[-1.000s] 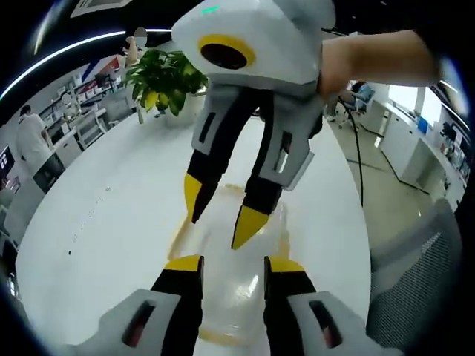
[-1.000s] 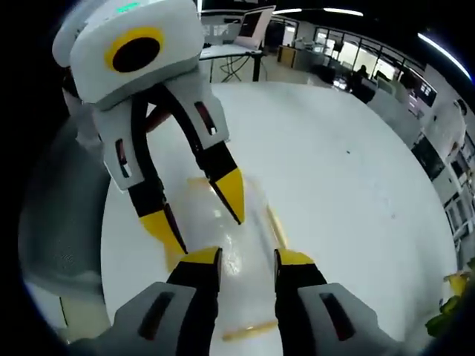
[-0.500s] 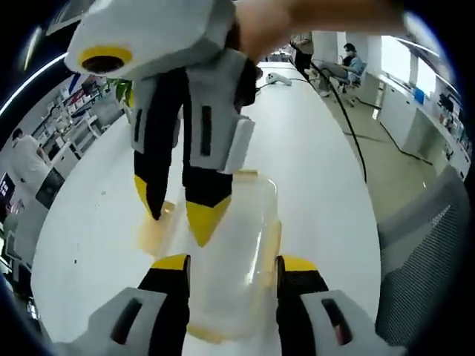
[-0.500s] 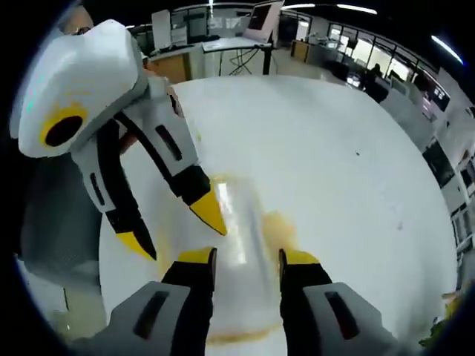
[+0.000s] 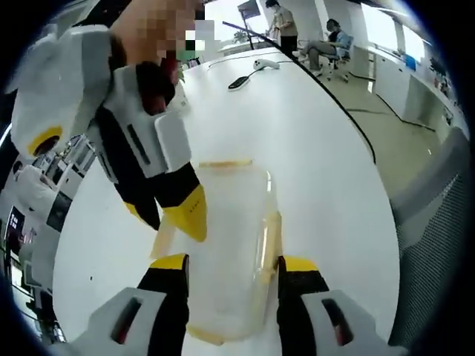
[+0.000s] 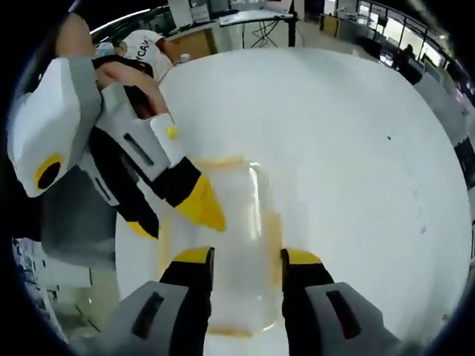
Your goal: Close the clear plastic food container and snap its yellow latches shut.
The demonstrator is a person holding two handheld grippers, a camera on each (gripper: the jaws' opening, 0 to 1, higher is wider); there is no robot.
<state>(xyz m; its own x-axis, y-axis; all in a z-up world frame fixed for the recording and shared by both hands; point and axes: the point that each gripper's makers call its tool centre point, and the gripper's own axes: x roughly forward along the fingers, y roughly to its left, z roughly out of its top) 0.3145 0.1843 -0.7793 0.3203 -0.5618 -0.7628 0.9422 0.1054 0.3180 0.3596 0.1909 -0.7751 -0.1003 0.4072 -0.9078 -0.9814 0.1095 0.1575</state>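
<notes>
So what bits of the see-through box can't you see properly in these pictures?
- Left gripper view: the right gripper covers the container's left side, so the latch there can't be judged.
- Right gripper view: the left gripper hides the container's left edge.
- Both views: the container's near end is hidden by each view's own jaws.
- Whether the yellow latches are snapped: too blurred to tell.

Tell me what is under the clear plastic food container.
The clear plastic food container rests on the white table. Through its walls nothing else shows beneath; its contents cannot be judged.
</notes>
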